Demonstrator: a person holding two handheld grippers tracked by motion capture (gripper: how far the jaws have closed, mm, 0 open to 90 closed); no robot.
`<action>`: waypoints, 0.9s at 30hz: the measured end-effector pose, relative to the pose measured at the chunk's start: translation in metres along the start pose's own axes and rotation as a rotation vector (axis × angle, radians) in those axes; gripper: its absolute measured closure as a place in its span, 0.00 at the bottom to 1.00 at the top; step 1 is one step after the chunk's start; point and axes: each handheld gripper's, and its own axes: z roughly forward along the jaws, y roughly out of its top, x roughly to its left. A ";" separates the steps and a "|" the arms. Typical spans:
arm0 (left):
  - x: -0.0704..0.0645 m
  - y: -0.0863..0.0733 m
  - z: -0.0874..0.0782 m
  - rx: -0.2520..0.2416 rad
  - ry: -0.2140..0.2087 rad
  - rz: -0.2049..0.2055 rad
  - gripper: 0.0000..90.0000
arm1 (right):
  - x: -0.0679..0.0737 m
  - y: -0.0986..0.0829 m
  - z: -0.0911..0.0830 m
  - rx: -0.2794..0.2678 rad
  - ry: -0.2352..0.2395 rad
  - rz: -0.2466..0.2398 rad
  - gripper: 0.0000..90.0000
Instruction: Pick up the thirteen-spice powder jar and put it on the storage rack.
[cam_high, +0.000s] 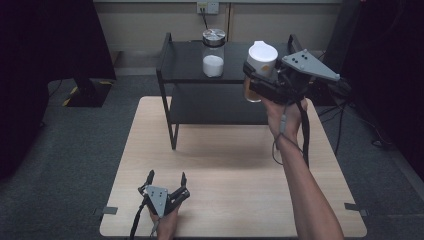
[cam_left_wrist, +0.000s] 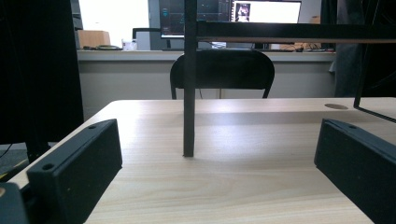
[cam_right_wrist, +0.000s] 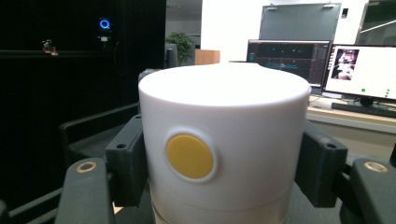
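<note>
High view: pale wooden table (cam_high: 230, 165), grey carpet (cam_high: 75, 145), black shelf rack (cam_high: 220, 85).

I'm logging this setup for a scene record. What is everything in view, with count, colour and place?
White-lidded container: one, white lid with yellow dot, amber body, held above shelf's right end.
Glass jar: one, clear, metal lid, white powder, on top shelf.
Shelf rack: one, black, two tiers, table's far half.
Table: one, light wood.
Chair: one, black, behind table.
Monitors: two, background desk.
Right gripper: black, shut on container.
Left gripper: black, open, near edge.
</note>
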 end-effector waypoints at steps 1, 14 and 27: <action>0.000 0.000 0.000 0.000 0.000 0.000 0.00 | 0.001 0.001 0.003 -0.005 -0.010 0.000 0.33; 0.000 0.000 0.000 0.000 0.000 0.001 0.00 | 0.004 0.010 0.042 -0.006 -0.099 0.005 0.33; 0.000 0.000 0.000 -0.001 0.003 0.000 0.00 | -0.006 0.012 0.073 0.027 -0.135 0.048 0.33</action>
